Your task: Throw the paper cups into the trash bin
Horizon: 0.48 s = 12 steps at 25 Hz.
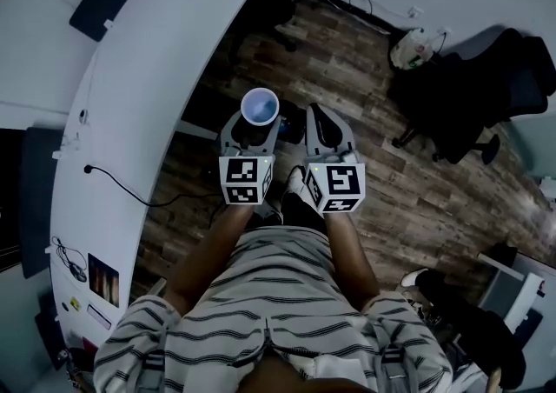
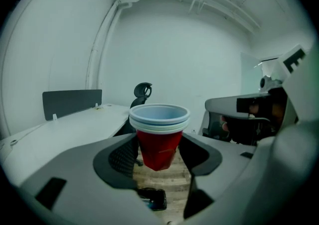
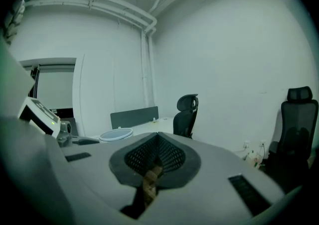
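Red tapered paper cups [image 2: 159, 125] (stacked, white-rimmed) clamped in left gripper [image 2: 158, 155] jaws, right gripper [image 3: 157, 144] jaws together.

No word, number or brand can be read in any view. Near the centre of the head view, the left cube [image 1: 246, 181] on the left gripper [image 1: 259, 120] and the right cube [image 1: 340, 188] on the right gripper [image 1: 320, 117] bear black-and-white square marker patterns, not letters. At the lower left, a small colourful card [image 1: 102, 280] lies on the white desk [image 1: 130, 78]; its print is too small to read.
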### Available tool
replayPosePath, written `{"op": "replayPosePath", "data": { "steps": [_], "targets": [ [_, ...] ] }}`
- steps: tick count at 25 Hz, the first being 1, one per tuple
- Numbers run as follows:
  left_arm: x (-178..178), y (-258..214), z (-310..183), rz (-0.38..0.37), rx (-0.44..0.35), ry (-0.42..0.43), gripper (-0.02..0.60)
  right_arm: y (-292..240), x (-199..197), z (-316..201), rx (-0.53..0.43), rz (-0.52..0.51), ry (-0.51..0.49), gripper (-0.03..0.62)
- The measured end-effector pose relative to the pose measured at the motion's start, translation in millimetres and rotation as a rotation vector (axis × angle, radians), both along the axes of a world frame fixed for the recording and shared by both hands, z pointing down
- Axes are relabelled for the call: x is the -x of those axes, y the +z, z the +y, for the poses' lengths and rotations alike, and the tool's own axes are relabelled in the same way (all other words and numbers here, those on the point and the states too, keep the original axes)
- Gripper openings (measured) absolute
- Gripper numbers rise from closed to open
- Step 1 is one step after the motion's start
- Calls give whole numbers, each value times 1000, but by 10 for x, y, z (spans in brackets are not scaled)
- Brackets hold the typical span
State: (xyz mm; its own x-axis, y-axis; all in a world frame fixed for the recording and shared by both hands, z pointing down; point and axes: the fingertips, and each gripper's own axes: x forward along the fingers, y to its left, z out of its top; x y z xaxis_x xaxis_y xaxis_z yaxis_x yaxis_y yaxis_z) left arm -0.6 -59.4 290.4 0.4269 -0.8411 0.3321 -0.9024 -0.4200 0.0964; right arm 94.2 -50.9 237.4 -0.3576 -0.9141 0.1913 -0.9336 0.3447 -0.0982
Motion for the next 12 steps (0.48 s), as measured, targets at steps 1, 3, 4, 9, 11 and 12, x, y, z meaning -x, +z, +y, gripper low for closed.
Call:
{"op": "replayPosePath", "data": {
  "steps": [1, 3, 4, 9, 11, 12],
  "targets": [
    [-24, 51, -4, -3, 11, 5, 279, 50, -26, -2, 11, -1, 3, 11],
    [-66, 150, -32, -8, 29, 12, 279, 146, -77, -20, 29, -1, 10, 11],
    [-81, 201, -44, -11, 39, 14, 279, 194, -99, -26, 38, 0, 13, 11],
    [-137, 460, -66, -18, 86, 21, 279, 448, -174, -14, 83, 2, 26, 11],
    [-173, 572, -74, -20, 107, 23, 279, 561, -206, -15, 102, 3, 29, 11],
    [-198, 628, -81, -20, 116, 25, 279, 620, -228, -19, 111, 4, 31, 11]
  ]
}}
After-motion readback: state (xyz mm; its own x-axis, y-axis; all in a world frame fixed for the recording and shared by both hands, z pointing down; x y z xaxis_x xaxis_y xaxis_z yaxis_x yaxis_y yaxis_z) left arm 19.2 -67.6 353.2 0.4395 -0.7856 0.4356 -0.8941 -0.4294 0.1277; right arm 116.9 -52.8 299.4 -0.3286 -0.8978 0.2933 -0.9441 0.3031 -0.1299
